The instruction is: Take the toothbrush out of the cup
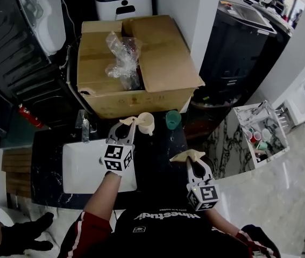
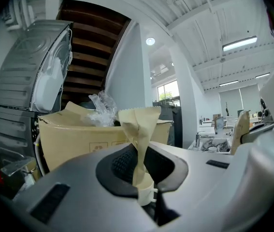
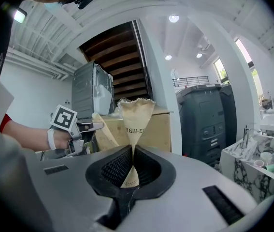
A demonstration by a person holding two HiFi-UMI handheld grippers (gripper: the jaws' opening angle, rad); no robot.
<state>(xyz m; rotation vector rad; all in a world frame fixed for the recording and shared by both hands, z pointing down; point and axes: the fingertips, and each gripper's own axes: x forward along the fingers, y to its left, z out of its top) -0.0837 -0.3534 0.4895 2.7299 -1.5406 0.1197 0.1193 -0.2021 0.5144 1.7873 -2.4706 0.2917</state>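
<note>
No toothbrush shows in any view. The cream cup (image 1: 146,123) it should stand in is at the far side of the dark counter (image 1: 157,152), with a green cup (image 1: 173,120) just to its right. The left gripper (image 1: 129,122) hovers just left of the cream cup, its taped jaws pinched together with nothing visible between them, probably there to work at the cup. The right gripper (image 1: 188,156), nearer and further right, is closed and empty, seemingly held clear. The cream cup looks plain, with a handle, and its inside cannot be made out
</note>
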